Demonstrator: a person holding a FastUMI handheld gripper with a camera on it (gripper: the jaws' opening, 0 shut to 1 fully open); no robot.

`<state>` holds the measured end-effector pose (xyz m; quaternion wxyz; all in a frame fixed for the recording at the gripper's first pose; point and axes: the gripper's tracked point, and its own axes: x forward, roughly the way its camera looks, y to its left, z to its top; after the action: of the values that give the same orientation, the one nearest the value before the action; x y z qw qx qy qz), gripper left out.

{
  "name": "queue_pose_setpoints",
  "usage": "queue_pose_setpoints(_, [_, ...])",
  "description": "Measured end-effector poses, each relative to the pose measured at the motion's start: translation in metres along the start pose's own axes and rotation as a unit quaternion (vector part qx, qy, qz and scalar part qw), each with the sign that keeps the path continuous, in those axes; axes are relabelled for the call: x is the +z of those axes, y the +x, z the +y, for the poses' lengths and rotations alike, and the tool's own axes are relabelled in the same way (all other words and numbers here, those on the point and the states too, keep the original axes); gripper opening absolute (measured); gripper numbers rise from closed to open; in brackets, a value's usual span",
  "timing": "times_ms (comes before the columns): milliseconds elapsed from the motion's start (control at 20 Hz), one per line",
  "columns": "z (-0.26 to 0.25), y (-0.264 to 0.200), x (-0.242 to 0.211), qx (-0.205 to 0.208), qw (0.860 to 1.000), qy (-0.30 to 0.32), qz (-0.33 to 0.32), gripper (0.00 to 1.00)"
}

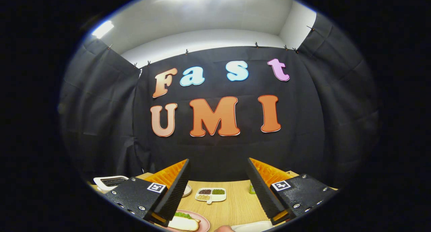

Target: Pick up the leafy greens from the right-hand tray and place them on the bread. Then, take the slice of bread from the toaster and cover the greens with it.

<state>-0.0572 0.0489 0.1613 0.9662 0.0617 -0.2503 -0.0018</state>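
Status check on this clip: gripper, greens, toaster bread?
Gripper open, empty, raised over table. Leafy greens already on bread, pink plate. Toaster beyond left finger, its slice unclear. Nothing blocking.

Wooden table [232,205]. On it: white toaster [109,182], divided dish [211,195] of beans, pink plate [202,222] bearing bread [183,223] and greens [183,214].

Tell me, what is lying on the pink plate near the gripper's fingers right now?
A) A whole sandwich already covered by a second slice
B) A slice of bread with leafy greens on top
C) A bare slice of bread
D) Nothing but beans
B: on the pink plate lies a slice of bread with leafy greens on it, uncovered, while the gripper stands open above the table, holding nothing.
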Motion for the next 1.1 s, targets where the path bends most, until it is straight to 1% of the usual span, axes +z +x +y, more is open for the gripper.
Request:
queue_pose_setpoints(250, [-0.013, -0.002, -0.002, -0.027, 0.999, -0.021, -0.001, 0.98])
queue_pose_setpoints(450, [-0.012, -0.004, -0.005, -0.026, 0.999, -0.022, 0.005, 0.98])
queue_pose_setpoints(650, [-0.015, -0.003, -0.003, -0.035, 0.999, -0.027, 0.001, 0.98])
queue_pose_setpoints(1100, [-0.007, -0.002, -0.014, -0.023, 0.999, -0.029, 0.018, 0.98])
